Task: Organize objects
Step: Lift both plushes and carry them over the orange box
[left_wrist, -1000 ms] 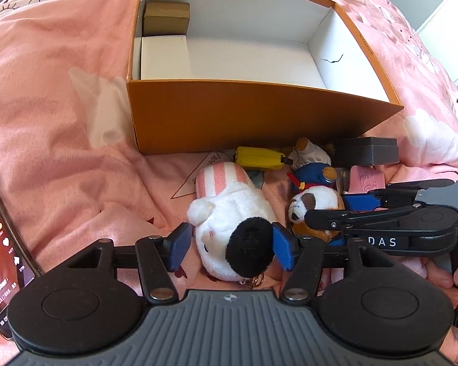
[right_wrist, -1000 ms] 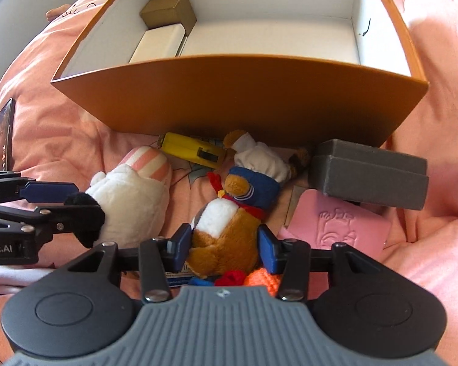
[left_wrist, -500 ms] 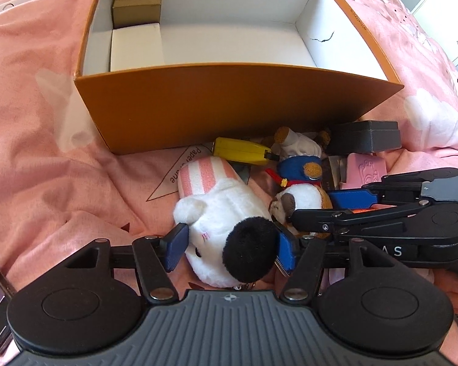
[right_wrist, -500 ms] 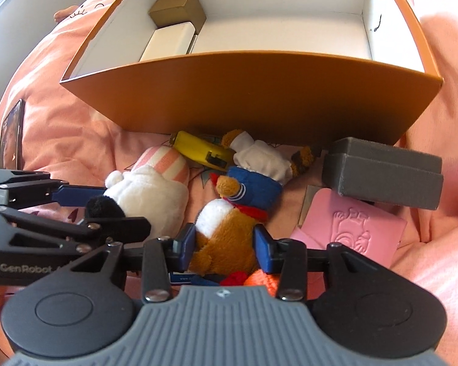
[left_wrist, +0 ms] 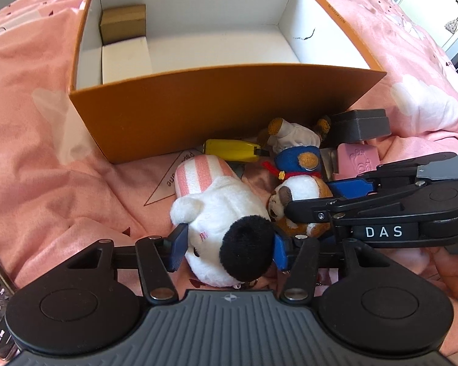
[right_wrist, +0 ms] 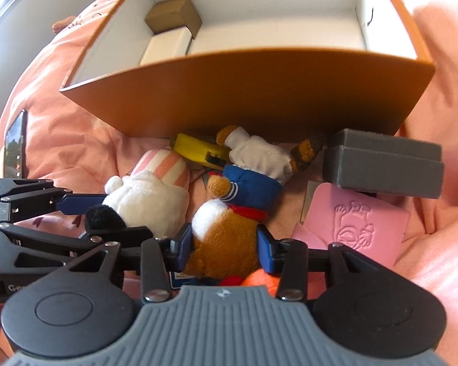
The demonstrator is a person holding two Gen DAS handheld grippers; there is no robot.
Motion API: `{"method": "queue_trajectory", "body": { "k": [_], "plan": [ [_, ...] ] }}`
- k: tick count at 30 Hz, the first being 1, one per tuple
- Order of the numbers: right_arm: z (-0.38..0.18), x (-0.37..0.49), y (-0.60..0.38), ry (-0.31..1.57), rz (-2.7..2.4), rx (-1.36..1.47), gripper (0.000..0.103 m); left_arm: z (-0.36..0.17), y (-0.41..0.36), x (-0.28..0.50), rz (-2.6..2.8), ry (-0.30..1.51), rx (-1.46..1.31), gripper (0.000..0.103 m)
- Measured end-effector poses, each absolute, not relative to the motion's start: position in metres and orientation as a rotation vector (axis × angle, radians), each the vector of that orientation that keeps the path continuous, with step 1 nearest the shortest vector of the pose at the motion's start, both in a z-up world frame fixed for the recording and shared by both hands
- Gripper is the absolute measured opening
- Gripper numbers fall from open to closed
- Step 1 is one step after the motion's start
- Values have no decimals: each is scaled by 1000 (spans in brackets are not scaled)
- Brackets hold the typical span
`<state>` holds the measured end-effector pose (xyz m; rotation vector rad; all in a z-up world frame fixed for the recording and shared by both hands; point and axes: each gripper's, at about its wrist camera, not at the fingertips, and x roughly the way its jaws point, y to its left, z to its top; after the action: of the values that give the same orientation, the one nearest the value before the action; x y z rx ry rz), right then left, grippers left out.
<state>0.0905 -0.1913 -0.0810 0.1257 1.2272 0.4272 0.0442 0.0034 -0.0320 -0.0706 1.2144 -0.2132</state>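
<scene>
Left gripper (left_wrist: 229, 250), jaws just closing, pinches the white plush toy (left_wrist: 219, 213) at its black-eared head, striped end pointing toward the orange box (left_wrist: 229, 103). Right gripper (right_wrist: 224, 250) is clamped on the brown plush dog (right_wrist: 226, 238), legs toward the box, both lying on the pink blanket (left_wrist: 45, 158). Left view reads "DAS" on the other gripper; only the right view shows a phone (right_wrist: 15, 146).

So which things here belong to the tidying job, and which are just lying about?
Belonging to the job:
- white plush, in the left gripper, whose jaws have just been closing
- brown bear plush, in the right gripper
- orange box
- yellow tape measure, grey case, pink card

Lying about:
- phone
- pink bedcover
</scene>
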Motion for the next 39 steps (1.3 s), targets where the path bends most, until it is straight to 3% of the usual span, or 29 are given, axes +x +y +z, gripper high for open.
{"method": "queue_trajectory", "body": {
  "k": [18, 28, 33, 39],
  "plan": [
    [41, 60, -205, 919, 478, -1, 44, 67, 8, 35, -301, 918, -118, 59],
    [102, 97, -211, 782, 527, 27, 45, 121, 21, 58, -309, 715, -81, 59],
    [101, 138, -206, 788, 537, 84, 45, 116, 30, 97, -276, 685, -104, 59],
    [63, 187, -195, 899, 541, 96, 45, 67, 38, 135, -269, 759, -148, 59]
  ]
}}
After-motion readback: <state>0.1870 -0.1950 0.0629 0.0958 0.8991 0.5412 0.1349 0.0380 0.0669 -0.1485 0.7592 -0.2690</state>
